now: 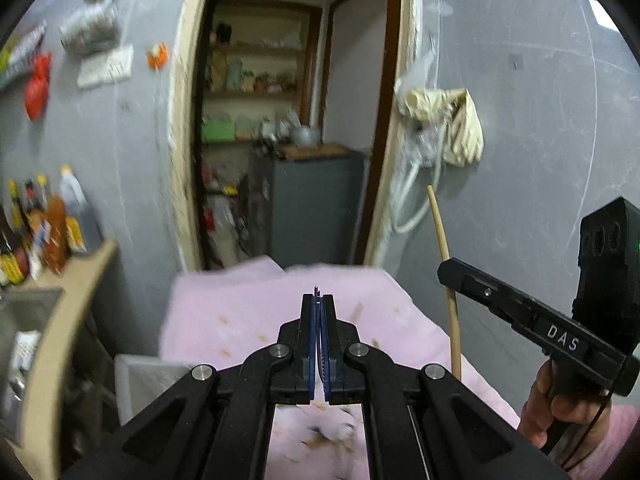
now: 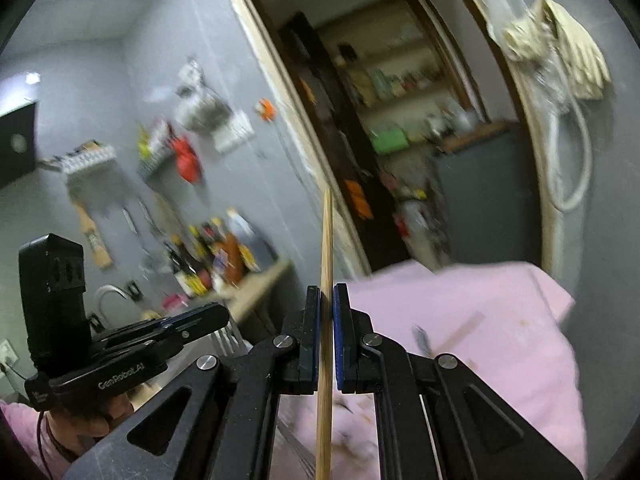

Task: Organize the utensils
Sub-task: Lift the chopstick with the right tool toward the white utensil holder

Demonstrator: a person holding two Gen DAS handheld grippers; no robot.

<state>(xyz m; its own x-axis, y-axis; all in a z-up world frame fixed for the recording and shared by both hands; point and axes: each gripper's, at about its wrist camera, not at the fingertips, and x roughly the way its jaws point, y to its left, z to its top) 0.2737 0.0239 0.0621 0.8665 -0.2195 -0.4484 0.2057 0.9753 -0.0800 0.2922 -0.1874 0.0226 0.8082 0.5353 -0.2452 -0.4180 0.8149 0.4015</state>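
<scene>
My right gripper is shut on a long pale wooden chopstick, which stands nearly upright between the blue pads and sticks out well past the fingertips. In the left wrist view the same chopstick rises at the right, held by the right gripper above the pink cloth. My left gripper is shut on a thin dark metal utensil; only its small tip shows above the pads. Both grippers hover over the pink cloth. A dark utensil lies blurred on the cloth.
An open doorway to a pantry with shelves is straight ahead. A counter with sauce bottles and a sink is at the left. A white bin stands below the cloth's left edge. Towels hang on the grey wall.
</scene>
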